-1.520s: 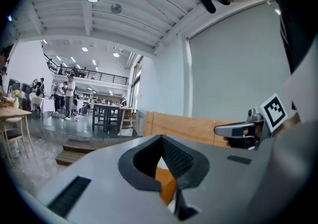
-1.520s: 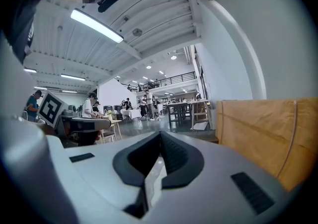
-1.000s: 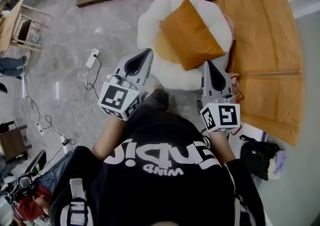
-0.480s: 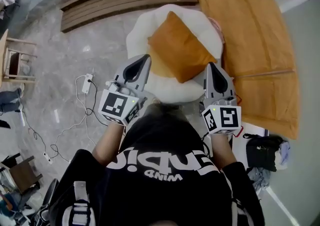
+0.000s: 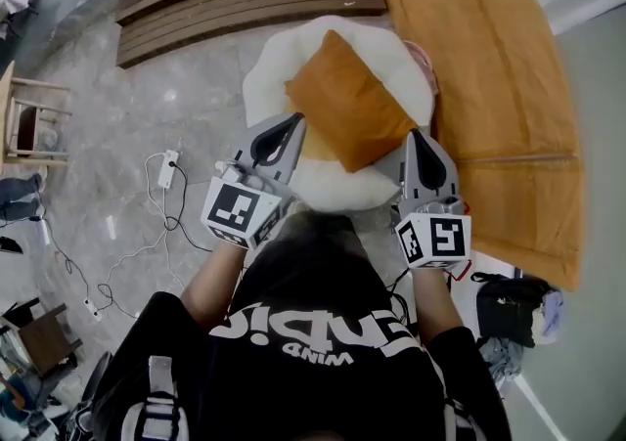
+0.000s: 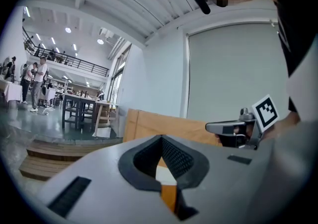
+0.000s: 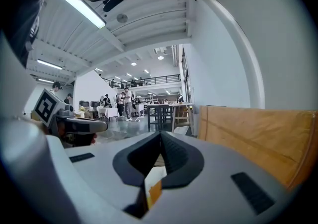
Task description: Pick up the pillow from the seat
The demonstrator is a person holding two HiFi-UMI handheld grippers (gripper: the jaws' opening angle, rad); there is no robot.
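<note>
Holding left tongs [image 5: 292,122] and right tongs [image 5: 416,137] pressed together, empty, flanking the near end of the orange pillow [image 5: 347,102] on the white seat [image 5: 284,53].

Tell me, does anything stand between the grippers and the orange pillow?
Nothing visible. The pillow lies uncovered on the white seat; the left gripper and right gripper hover either side of its near corner, jaws shut.

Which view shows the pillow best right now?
The head view: the whole orange pillow lies in sight on the white seat. Both gripper views catch only a thin orange sliver, likely the pillow, low between the jaws.
</note>
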